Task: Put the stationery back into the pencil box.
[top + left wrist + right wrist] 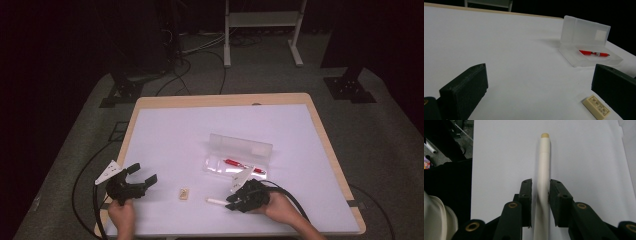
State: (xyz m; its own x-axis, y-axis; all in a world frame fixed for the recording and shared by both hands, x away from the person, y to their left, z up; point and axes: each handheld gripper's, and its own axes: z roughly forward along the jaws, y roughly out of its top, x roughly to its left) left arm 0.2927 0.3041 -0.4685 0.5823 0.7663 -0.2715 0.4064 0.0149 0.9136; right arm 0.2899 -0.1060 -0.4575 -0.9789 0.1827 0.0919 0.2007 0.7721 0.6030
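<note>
The right gripper (pixel 231 202) sits low at the near edge of the white table (pixel 165 130), right of centre, with its jaws pointing left. Between them lies a white pen (pixel 216 201), flat on the surface, its length running left to right. In the right gripper view the white pen (pixel 543 177) passes straight up between the two black pads; its tan tip points away from the gripper. The jaws are narrow. The right-hand pad touches the barrel; the left-hand pad stands at most a sliver off it, and a firm clamp cannot be confirmed.

The left gripper (pixel 142 175) rests at the near left of the table, held by the left hand (pixel 121 216). Its jaws are spread wide and hold nothing. In the left gripper view both pads frame bare table.

A small cream eraser (pixel 185 193) lies between the two grippers, apart from both. In the left gripper view the eraser (pixel 596 106) appears just beside the right-hand pad, printed face up.

Farther back and right of centre stands a clear plastic case (pixel 240 156), lid raised upright at its far side. A red pen (pixel 243 165) lies inside its tray. The case is near the right gripper, just beyond it.
</note>
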